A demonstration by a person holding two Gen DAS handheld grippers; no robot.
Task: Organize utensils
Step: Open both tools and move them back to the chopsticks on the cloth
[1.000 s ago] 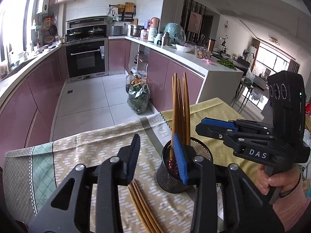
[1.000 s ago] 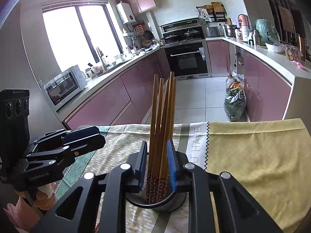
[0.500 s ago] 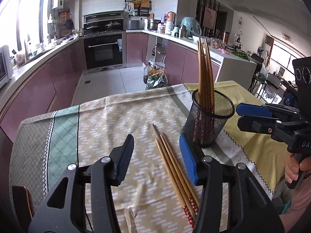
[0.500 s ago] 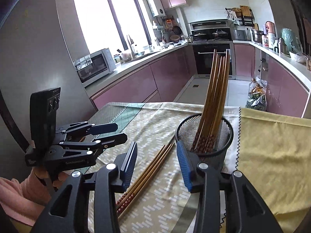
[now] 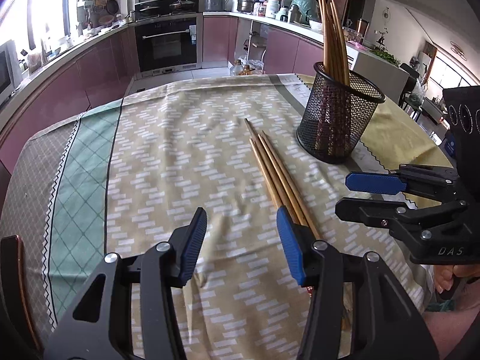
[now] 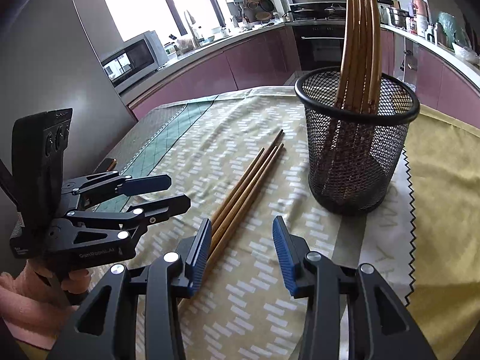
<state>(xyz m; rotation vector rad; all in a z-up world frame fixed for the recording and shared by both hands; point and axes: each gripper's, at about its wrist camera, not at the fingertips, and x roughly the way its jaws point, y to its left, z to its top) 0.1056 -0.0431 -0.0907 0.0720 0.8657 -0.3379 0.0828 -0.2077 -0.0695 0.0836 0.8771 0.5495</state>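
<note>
Evidently both grippers, left [image 5: 241, 234] and right [image 6: 241, 250], hang released and empty: loose chopsticks [image 6: 240, 193] probably still await the mesh holder [image 6: 357, 150].

My left wrist view looks steeply down along its hand-held gripper [image 5: 241, 240], close over the surface [image 5: 168, 162]; my right view [image 6: 240, 252] shares the chopsticks [image 6: 243, 192] at 12 o'clock

Both jaws part-open and empty: left hand-held gripper [image 5: 241, 241] and right hand-held gripper [image 6: 241, 253] angle down over the tabletop [image 5: 180, 165], side by side.
</note>
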